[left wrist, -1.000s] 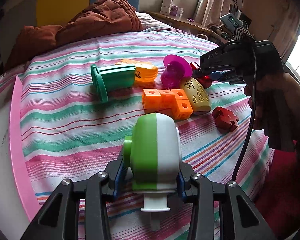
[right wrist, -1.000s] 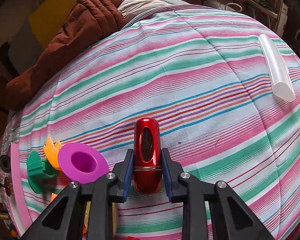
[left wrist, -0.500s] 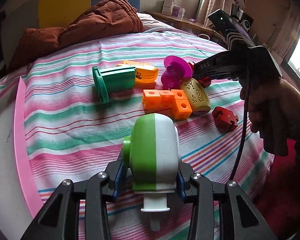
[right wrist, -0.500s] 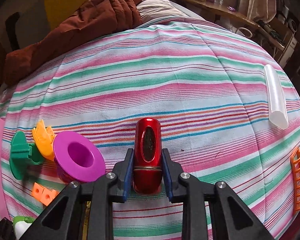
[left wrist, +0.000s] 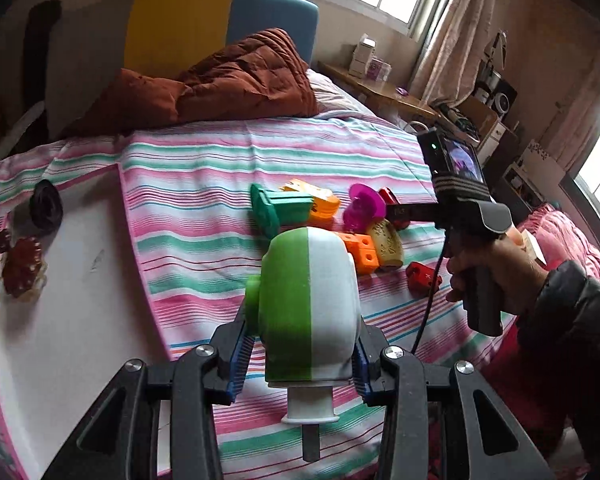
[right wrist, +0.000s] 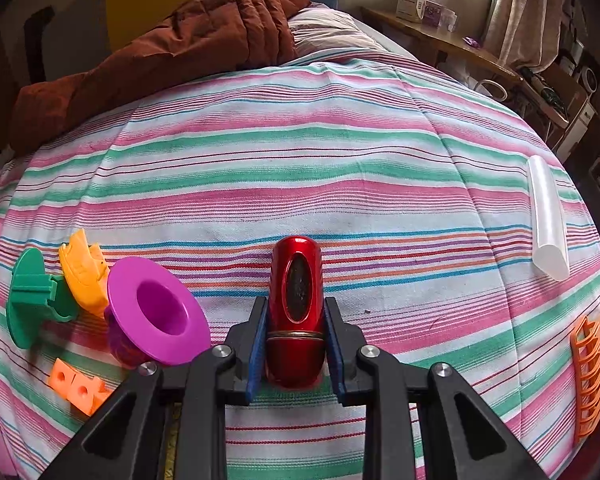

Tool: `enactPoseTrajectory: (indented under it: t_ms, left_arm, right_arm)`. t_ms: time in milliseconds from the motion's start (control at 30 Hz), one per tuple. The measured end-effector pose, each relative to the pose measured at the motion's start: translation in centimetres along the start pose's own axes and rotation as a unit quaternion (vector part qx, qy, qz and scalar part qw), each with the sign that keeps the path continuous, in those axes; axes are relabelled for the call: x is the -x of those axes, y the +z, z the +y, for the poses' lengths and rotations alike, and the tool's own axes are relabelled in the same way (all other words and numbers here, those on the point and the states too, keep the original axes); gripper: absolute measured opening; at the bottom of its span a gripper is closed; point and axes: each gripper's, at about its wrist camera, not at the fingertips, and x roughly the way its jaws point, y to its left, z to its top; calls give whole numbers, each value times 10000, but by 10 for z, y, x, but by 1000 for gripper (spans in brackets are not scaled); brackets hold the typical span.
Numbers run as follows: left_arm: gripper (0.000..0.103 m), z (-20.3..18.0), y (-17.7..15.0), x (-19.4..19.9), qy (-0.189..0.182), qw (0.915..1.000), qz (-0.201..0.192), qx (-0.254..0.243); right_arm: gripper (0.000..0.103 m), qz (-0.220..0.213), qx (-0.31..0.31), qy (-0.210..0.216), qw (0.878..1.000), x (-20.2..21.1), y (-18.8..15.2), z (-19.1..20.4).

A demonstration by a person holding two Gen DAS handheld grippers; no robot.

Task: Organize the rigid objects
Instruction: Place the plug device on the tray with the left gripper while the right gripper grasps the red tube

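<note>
Left gripper: pinched on a green-and-white plastic barrel-shaped object, which is held above the striped bedsheet.
Green-and-white object axis: its long axis runs away from the camera along the fingers; a white stem with a thin grey pin is pointed back toward the camera, and a green knob is seen on its left side.
White board with pink edge: laid on the bed at the left; a black ring-shaped item and a brown ornate piece are rested on it.
Toy cluster: a green flanged plastic piece, an orange plastic shell, a magenta flanged cup, orange perforated cubes, a tan patterned egg shape and a small red block are lain close together beyond the held object.
Right gripper: pressed on a glossy red metal capsule, just beside the magenta cup.
Red capsule axis: its long axis is aligned with the fingers, rounded end away from the camera, a dark oval window facing up.
Right side: a translucent white tube lies well apart; an orange lattice piece is cut off at the edge.
Hidden: the orange cubes are partly covered by the green-and-white object; whether the capsule touches the sheet cannot be told.
Person: a hand in a dark sleeve is seen on the right gripper's handle.
</note>
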Motion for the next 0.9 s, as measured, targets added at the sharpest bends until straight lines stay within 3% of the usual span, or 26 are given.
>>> enactPoseTrajectory:
  t_ms: [200, 433, 733, 900]
  left_arm:
    - [42, 78, -10, 39, 698, 9951, -168, 683]
    - [42, 167, -32, 49, 1421, 9796, 20, 1421]
    - [43, 197, -28, 19, 1714, 9745, 403, 1393]
    - [57, 196, -26, 28, 1775, 9742, 203, 1376]
  right_arm:
    - [26, -15, 27, -45, 10000, 1, 0, 0]
    - [26, -8, 44, -56, 10000, -2, 0, -1]
    - [26, -8, 50, -73, 10000, -1, 0, 0]
    - [26, -3, 60, -92, 9999, -1, 0, 0]
